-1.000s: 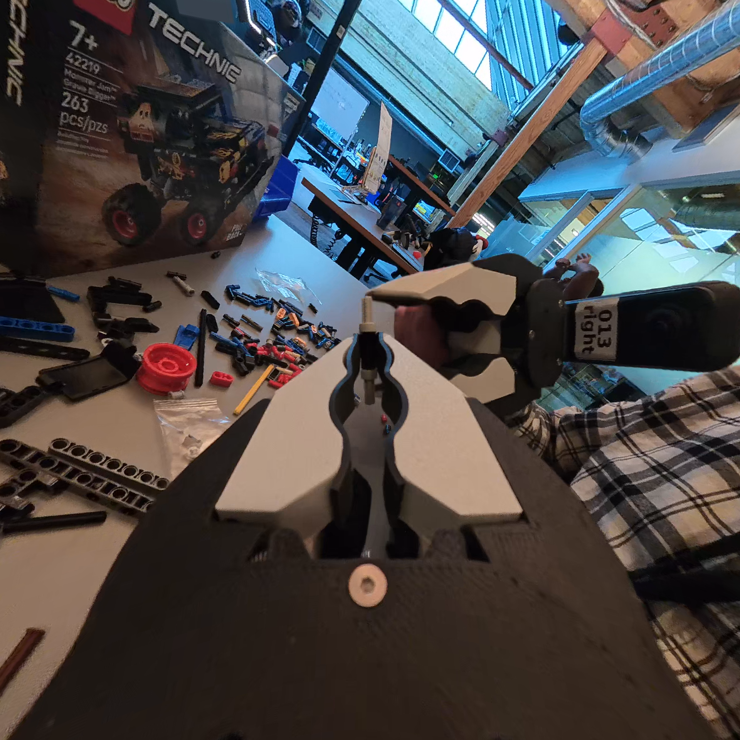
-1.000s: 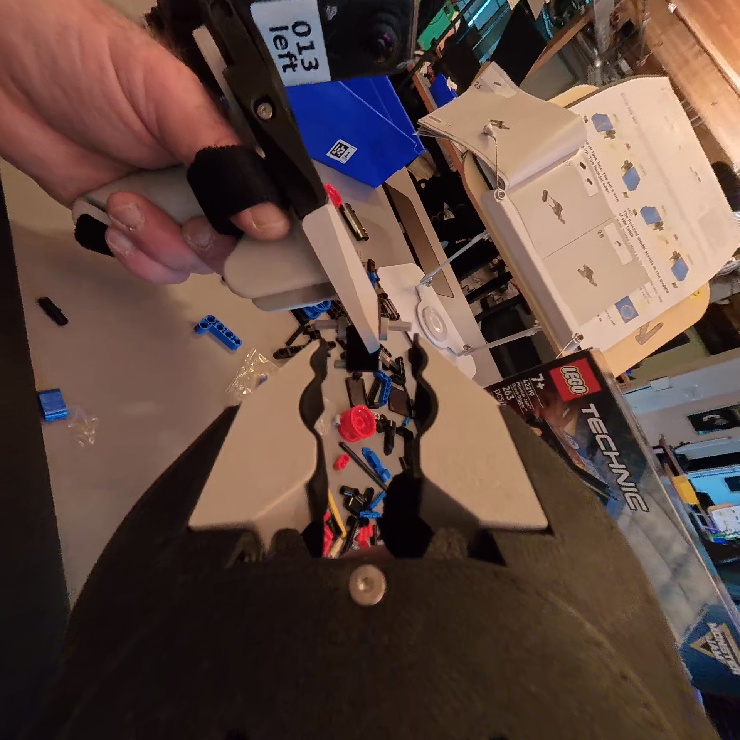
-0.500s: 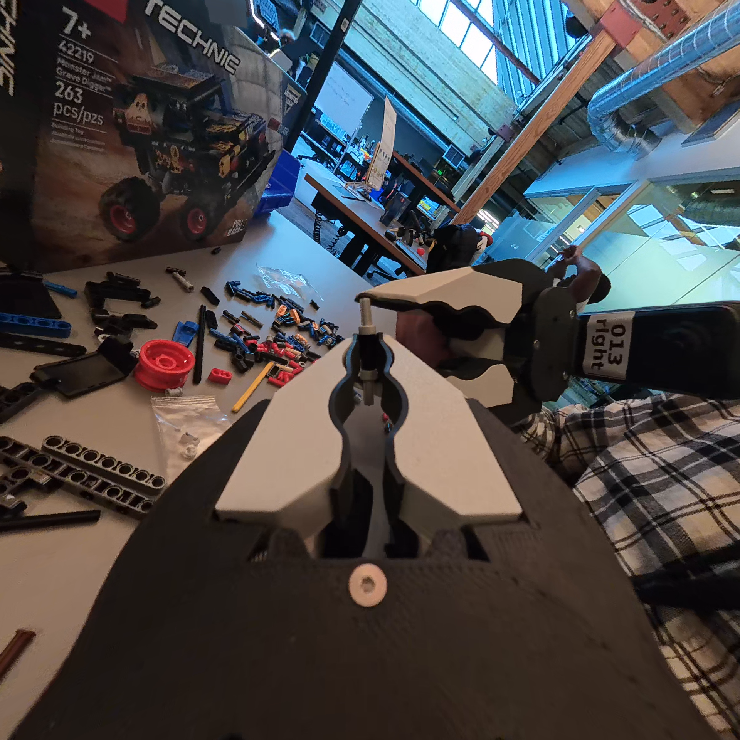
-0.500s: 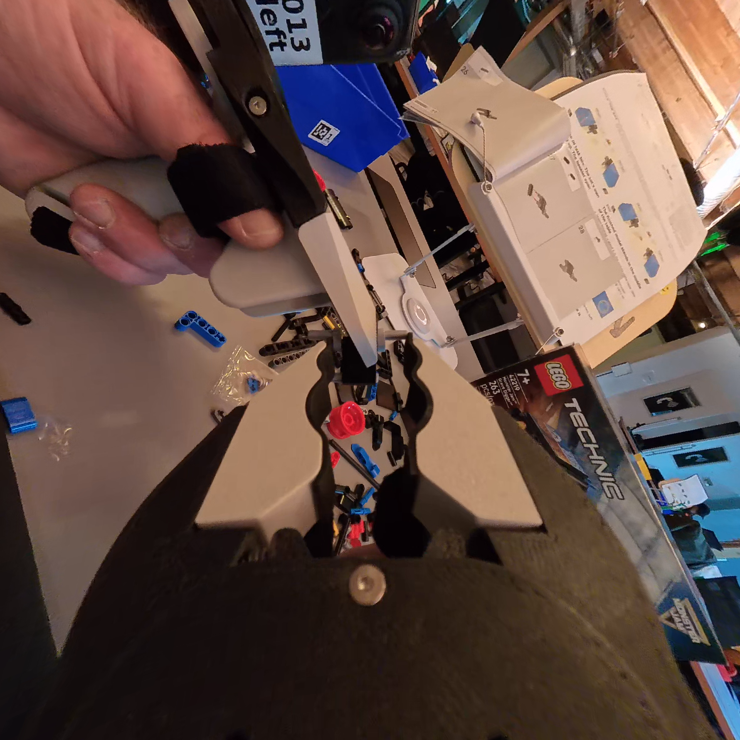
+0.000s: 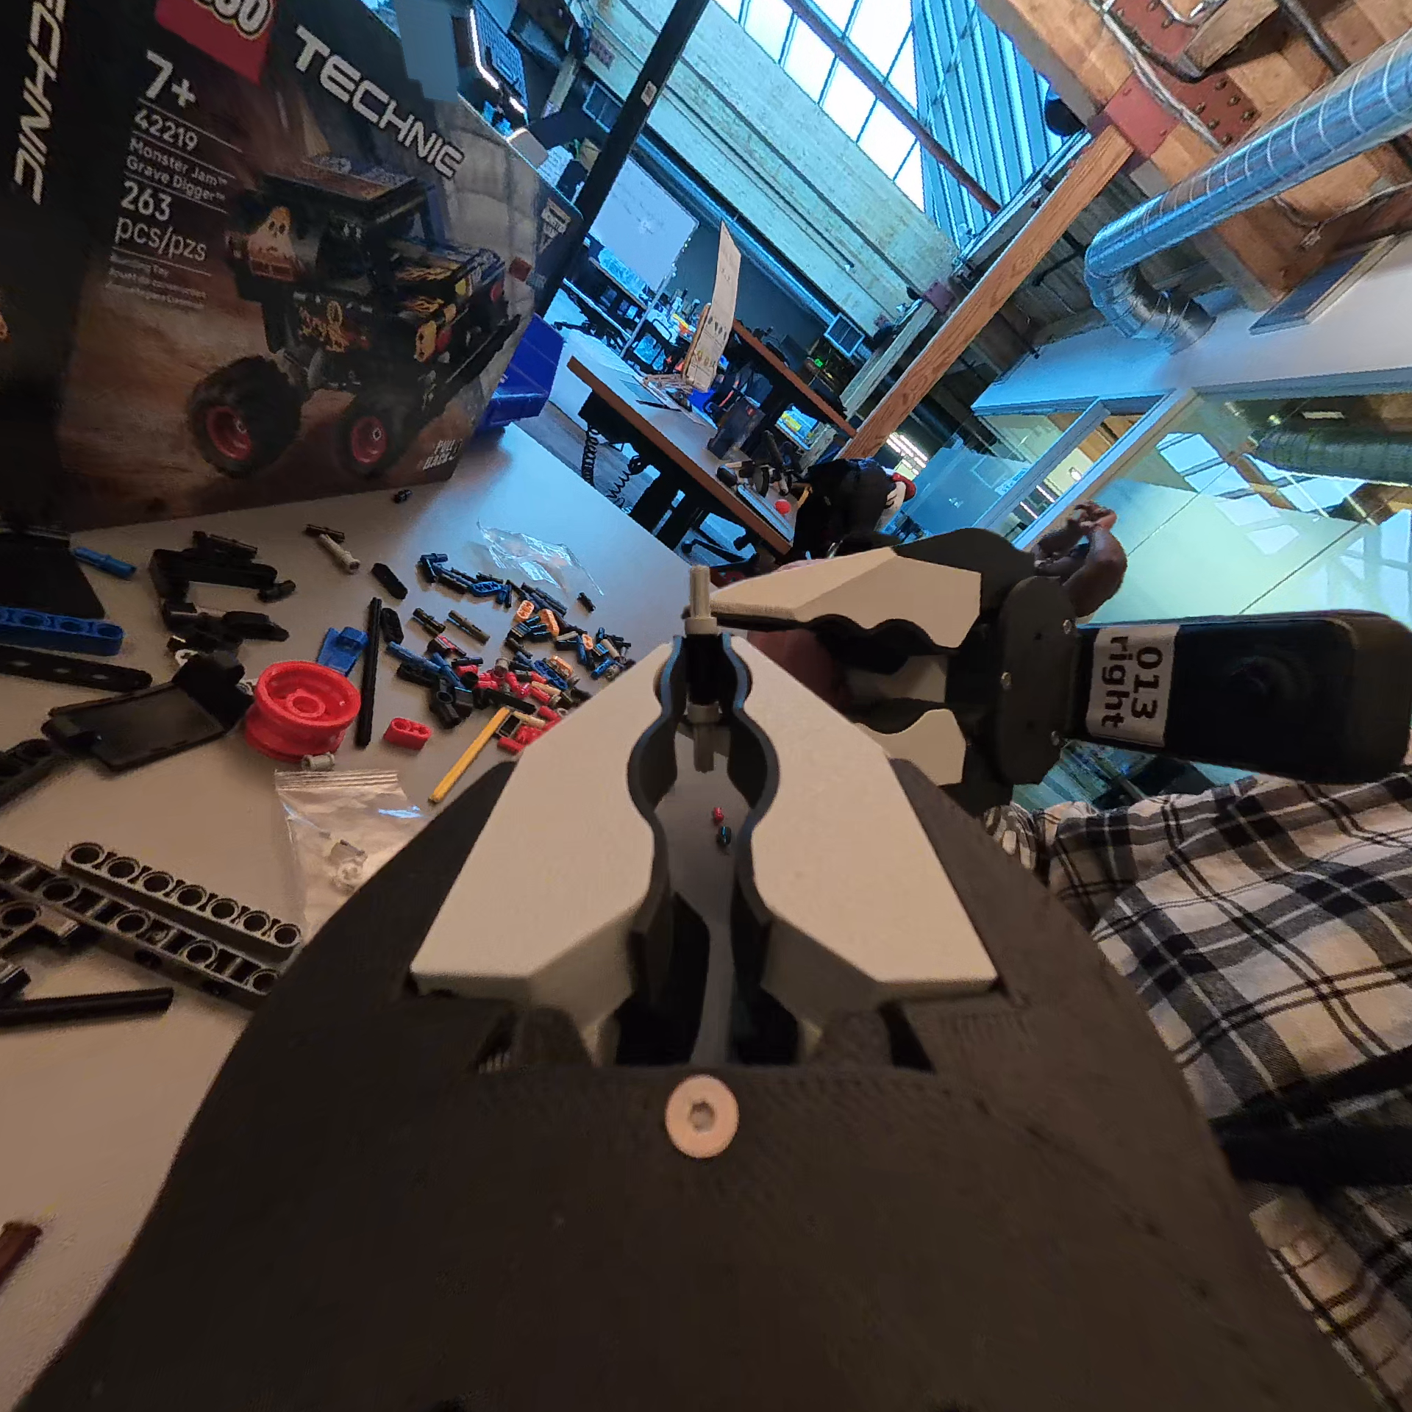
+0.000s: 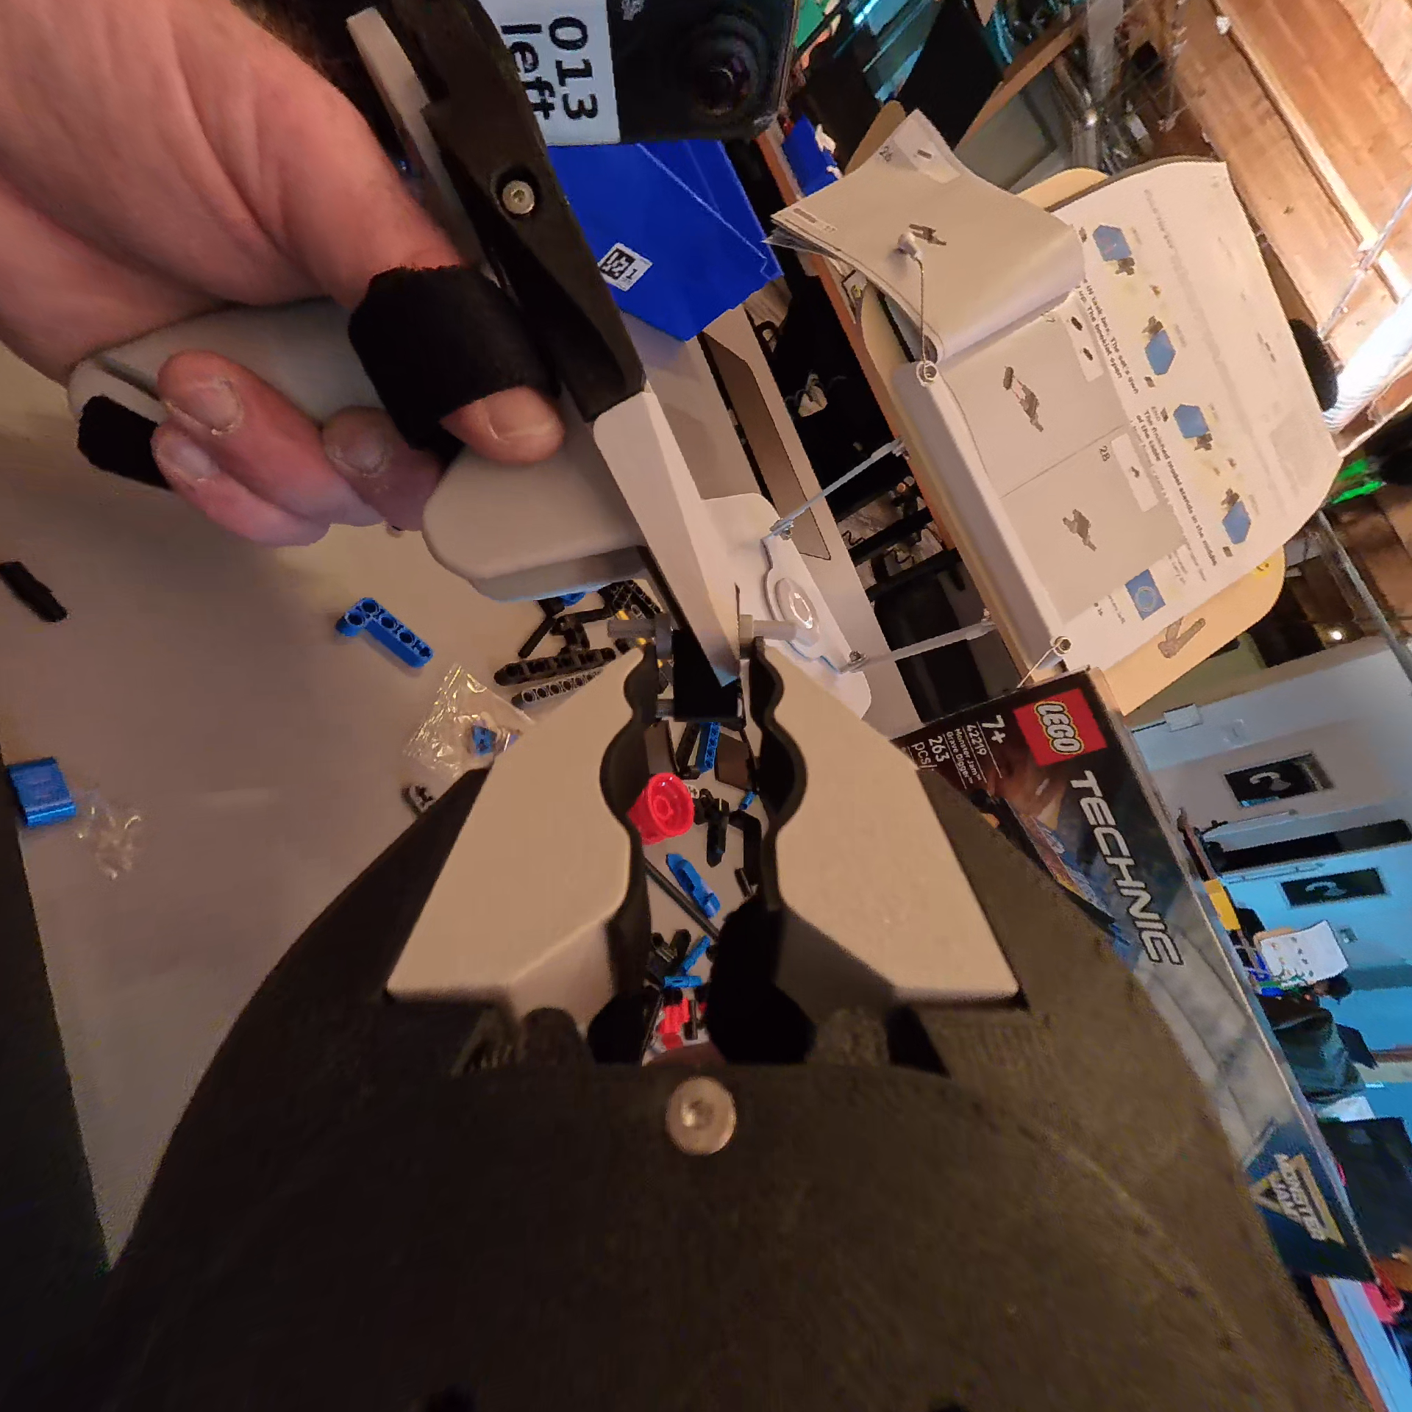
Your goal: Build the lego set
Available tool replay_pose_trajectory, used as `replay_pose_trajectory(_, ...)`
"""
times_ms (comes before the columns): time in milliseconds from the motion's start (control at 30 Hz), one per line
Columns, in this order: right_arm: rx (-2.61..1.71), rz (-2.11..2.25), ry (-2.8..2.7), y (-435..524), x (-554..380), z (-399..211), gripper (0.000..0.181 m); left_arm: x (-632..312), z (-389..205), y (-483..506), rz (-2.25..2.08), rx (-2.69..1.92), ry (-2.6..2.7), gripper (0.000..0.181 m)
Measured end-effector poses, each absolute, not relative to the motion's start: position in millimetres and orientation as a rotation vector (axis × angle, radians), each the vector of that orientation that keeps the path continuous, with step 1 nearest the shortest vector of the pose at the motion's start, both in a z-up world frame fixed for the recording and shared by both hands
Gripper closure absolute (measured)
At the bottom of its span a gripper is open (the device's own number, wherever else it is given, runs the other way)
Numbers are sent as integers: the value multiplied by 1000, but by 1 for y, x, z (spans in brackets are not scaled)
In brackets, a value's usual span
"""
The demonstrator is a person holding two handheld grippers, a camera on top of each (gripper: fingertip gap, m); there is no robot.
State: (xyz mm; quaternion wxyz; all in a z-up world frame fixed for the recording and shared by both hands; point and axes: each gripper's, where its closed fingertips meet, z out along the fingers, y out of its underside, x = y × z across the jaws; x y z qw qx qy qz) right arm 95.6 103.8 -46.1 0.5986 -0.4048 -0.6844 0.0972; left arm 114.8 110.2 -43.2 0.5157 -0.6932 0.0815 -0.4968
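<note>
Open workshop hall under tall windows (image 5: 833, 57), daylight pouring in. Slanted timber post (image 5: 986, 283) and silver ventilation duct (image 5: 1253, 183) beneath a wooden ceiling. Glass partition walls (image 5: 1222, 489) on the right. Farther back, a cluttered wooden desk (image 5: 688, 435). Nearest, a pale grey tabletop (image 5: 114, 1108).

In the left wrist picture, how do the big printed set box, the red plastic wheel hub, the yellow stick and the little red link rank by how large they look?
1. Printed cardboard set box
2. Red plastic wheel hub
3. Thin yellow stick: longer than the hub is wide but far slimmer, so this placing is unsure
4. Small red link
</note>
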Motion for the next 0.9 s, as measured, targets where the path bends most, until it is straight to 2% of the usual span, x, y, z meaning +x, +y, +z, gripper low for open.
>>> replay_pose_trajectory(267,-963,251,-1649,106,93,-51,158,111,-47,113,-1174,-1679,191,176)
replay_pose_trajectory(300,-1007,250,-1651,111,95,-53,137,110,-45,113,-1183,-1670,183,176)
replay_pose_trajectory(333,-1043,239,-1650,116,99,-55,128,107,-43,113,-1206,-1658,169,176)
replay_pose_trajectory(433,-1066,260,-1635,117,107,-55,128,105,-42,112,-1284,-1646,140,176)
replay_pose_trajectory(567,-1011,250,-1626,106,105,-52,136,114,-43,107,-1343,-1658,171,176)
replay_pose_trajectory(667,-988,202,-1618,106,103,-56,156,120,-42,104,-1360,-1658,193,176)
replay_pose_trajectory(733,-989,198,-1612,104,104,-57,157,121,-43,103,-1357,-1668,202,175)
replay_pose_trajectory(900,-1054,254,-1609,103,116,-64,157,113,-54,106,-1172,-1752,267,153)
